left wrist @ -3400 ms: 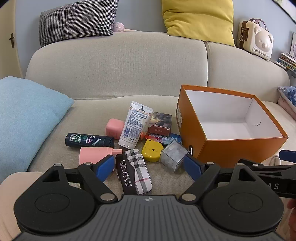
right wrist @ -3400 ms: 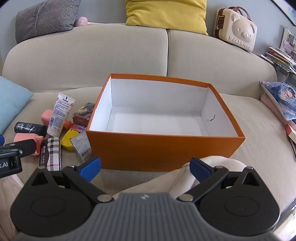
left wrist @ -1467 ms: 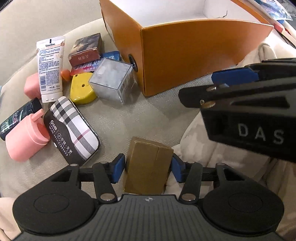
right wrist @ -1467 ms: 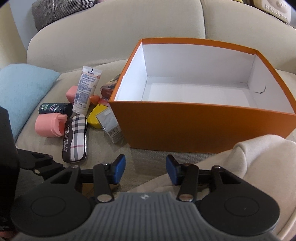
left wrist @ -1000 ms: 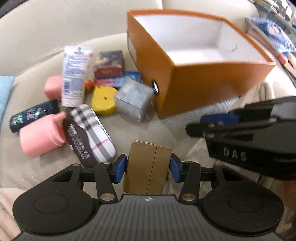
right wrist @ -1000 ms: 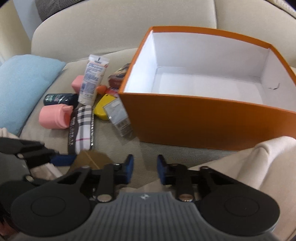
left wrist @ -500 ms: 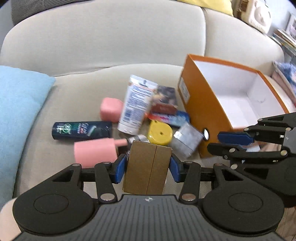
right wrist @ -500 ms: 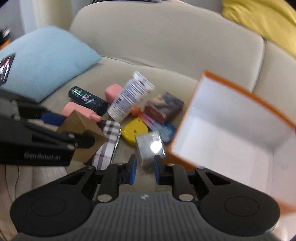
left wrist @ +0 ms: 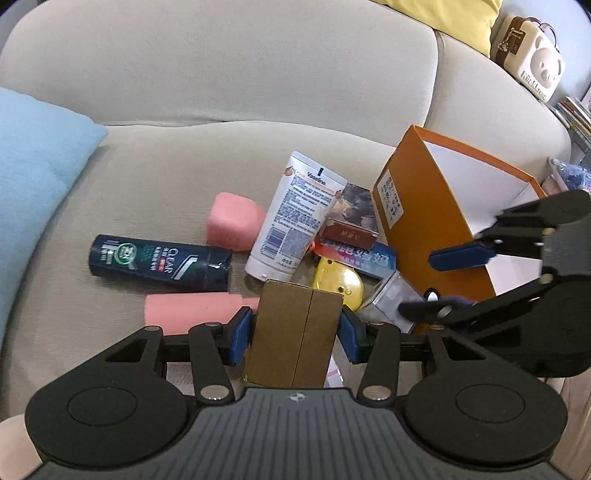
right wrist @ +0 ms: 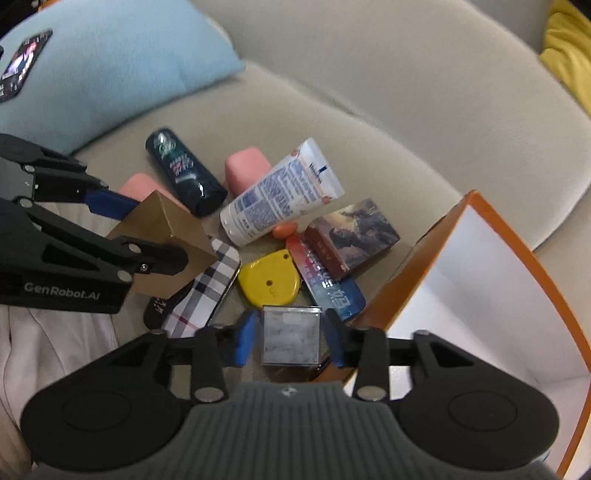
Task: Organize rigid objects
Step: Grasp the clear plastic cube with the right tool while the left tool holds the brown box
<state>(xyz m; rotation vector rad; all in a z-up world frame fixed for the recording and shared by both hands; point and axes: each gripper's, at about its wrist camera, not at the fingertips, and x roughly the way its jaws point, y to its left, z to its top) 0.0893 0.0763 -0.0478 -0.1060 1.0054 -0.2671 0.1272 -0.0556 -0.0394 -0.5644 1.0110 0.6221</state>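
Left claw [left wrist: 297, 338]: we see it clamped on the brown cardboard box [left wrist: 295, 339], both blue pads pressed to its sides, held above the sofa seat [left wrist: 147, 177].
Right claw [right wrist: 290, 338]: we see its jaws standing apart with the clear cube box [right wrist: 290, 338] between them; a thin gap shows on each side, so the pads do not press on it. The jaws have just been opening.
Change since a second ago: the right claw then sat nearly closed in front of the orange box [right wrist: 421, 258]; now it hangs over the pile beside that box. The brown box is in the same grip as before.
Orange box: one, open, white inside, empty where we can see, at the right of the pile.
Pile on the seat, counted: one dark shampoo bottle [left wrist: 159, 262], one white lotion tube [left wrist: 295, 221], two pink items [right wrist: 245, 170], one yellow case [right wrist: 269, 282], one plaid case [right wrist: 203, 295], one picture-printed carton [right wrist: 352, 236], one blue and red flat pack [right wrist: 325, 282], one small orange piece [right wrist: 284, 230].
Cushions: one light blue cushion [left wrist: 33, 155] at the left, one yellow cushion [left wrist: 465, 18] on the backrest.
Bear-shaped case [left wrist: 532, 70]: one, on the backrest at the right.
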